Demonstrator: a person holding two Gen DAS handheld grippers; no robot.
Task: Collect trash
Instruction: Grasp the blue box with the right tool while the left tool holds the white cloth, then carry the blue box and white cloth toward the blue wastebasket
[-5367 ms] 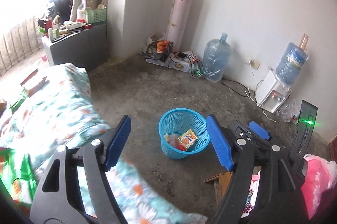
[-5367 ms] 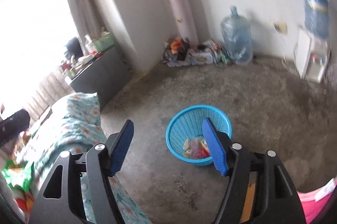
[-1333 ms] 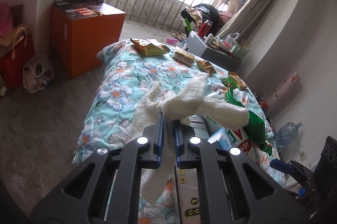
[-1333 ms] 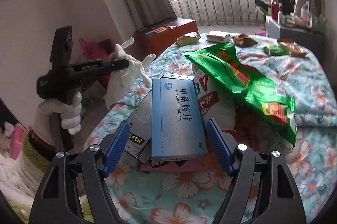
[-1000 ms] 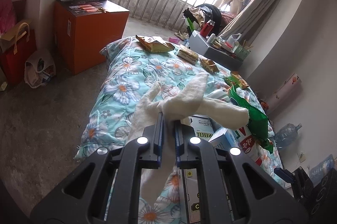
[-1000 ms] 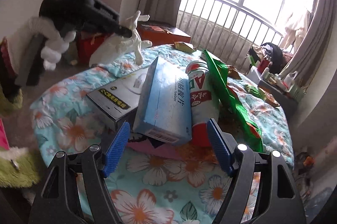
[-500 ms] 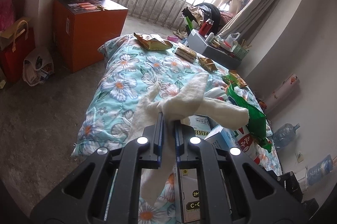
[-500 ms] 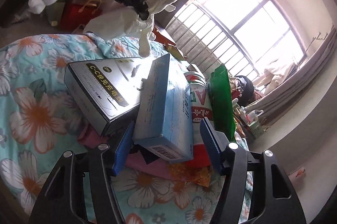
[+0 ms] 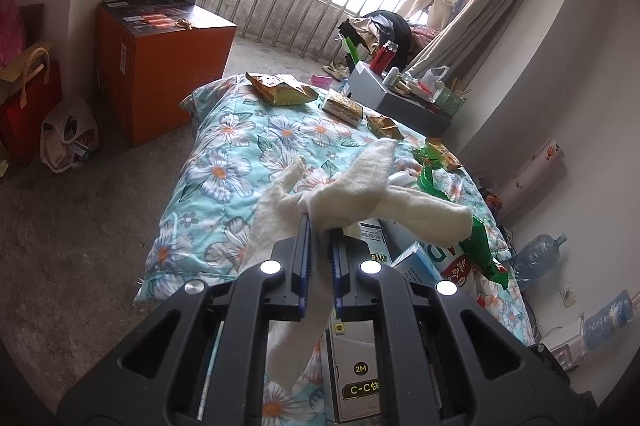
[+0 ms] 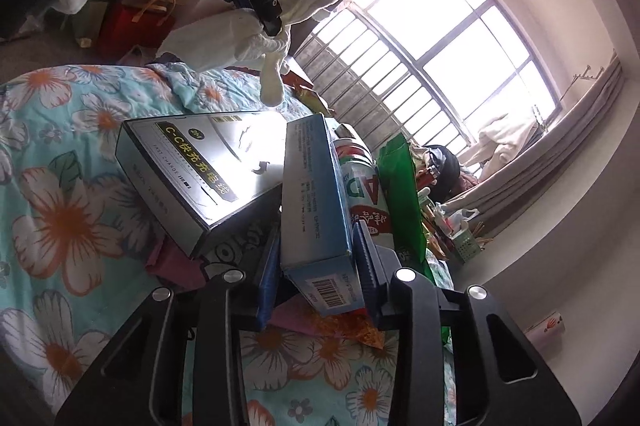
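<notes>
My left gripper (image 9: 319, 222) is shut on a white cloth glove (image 9: 360, 185) and holds it above the flowered quilt (image 9: 224, 161). The glove also shows in the right wrist view (image 10: 240, 33), hanging from the left gripper (image 10: 269, 13). My right gripper (image 10: 316, 226) is closed around a blue carton (image 10: 314, 201), one pad on each side, low over the bed. A silver cable box (image 10: 200, 165) lies left of the carton, a red-green can (image 10: 366, 201) and a green wrapper (image 10: 400, 201) right of it. The blue carton shows in the left wrist view too (image 9: 416, 262).
Several snack wrappers (image 9: 280, 91) lie at the far end of the bed. An orange box (image 9: 160, 57) and red bags (image 9: 28, 105) stand on the floor to the left. A grey cabinet (image 9: 400, 101) stands by the curtain. Water bottles (image 9: 536, 254) stand along the right wall.
My right gripper has dropped low and closed its jaws onto the blue carton. My left gripper keeps holding the glove in nearly the same place.
</notes>
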